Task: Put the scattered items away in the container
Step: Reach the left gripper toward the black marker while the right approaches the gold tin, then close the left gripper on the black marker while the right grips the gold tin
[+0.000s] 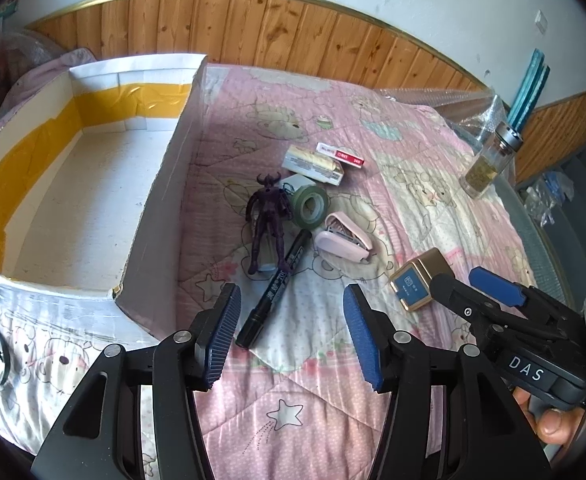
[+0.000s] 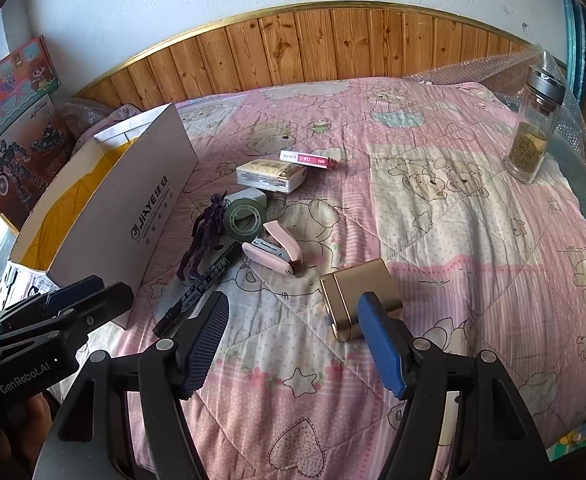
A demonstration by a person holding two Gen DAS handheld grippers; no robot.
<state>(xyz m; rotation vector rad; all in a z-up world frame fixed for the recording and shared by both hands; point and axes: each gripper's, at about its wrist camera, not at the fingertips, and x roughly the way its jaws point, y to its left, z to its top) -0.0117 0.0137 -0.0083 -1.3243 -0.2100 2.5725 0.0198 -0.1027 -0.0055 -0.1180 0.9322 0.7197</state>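
Surface: a pink cartoon-print quilt (image 2: 453, 220) carries everything you have to tidy.
Container: the white cardboard box (image 1: 93, 208), lined with yellow tape, stands open and bare inside on the quilt's left side, just beside the cluster.
Item 1: purple action figure (image 1: 268, 216), lying flat nearest the box wall.
Item 2: black marker (image 1: 277, 288), lying diagonally beside the figure's legs, its cap end toward your left gripper.
Item 3: green tape roll (image 1: 309, 205), lying against the figure's upper body.
Item 4: pink stapler (image 1: 343, 238), hinged open, just right of the roll.
Item 5: cream carton (image 1: 313, 163), beyond the roll.
Item 6: red-and-white staple box (image 1: 340, 155), touching the carton's far side.
Item 7: gold box (image 2: 359, 298), apart from the cluster, to its right.
Left gripper (image 1: 292, 332): your jaws stand wide and hold nothing; the marker's cap end lies between them.
Right gripper (image 2: 297, 346): jaws wide, gripping nothing; its right finger (image 2: 381, 348) overlaps the gold box.
Other: a glass bottle (image 2: 533, 136) stands upright at the far right, well apart.
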